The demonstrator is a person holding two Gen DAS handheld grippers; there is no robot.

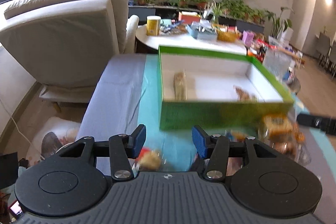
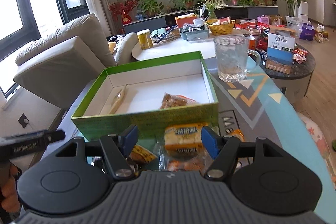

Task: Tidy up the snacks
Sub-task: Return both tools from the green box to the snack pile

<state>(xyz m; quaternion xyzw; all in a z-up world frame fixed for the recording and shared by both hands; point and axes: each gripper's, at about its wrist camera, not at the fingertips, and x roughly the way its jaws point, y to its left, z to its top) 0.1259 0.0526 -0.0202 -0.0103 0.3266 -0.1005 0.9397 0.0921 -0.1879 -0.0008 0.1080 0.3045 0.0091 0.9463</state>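
A green box (image 1: 210,117) with a white inside stands on the table cloth; it also shows in the right wrist view (image 2: 147,121). Inside lie a long pale snack pack (image 1: 180,85) (image 2: 118,100) and an orange-brown snack bag (image 1: 244,93) (image 2: 176,100). My left gripper (image 1: 169,141) is open and empty, just short of the box's near wall. My right gripper (image 2: 169,140) is open around an orange and yellow snack pack (image 2: 182,138), which lies among loose snacks (image 2: 140,153) in front of the box. That pack shows blurred in the left wrist view (image 1: 277,125).
A glass mug (image 2: 232,58) stands right of the box. Behind is a white table (image 2: 172,45) with a yellow can (image 2: 144,39), baskets and boxes. A beige sofa (image 1: 63,35) is on the left. The other gripper's tip shows at the edges (image 1: 315,122) (image 2: 31,140).
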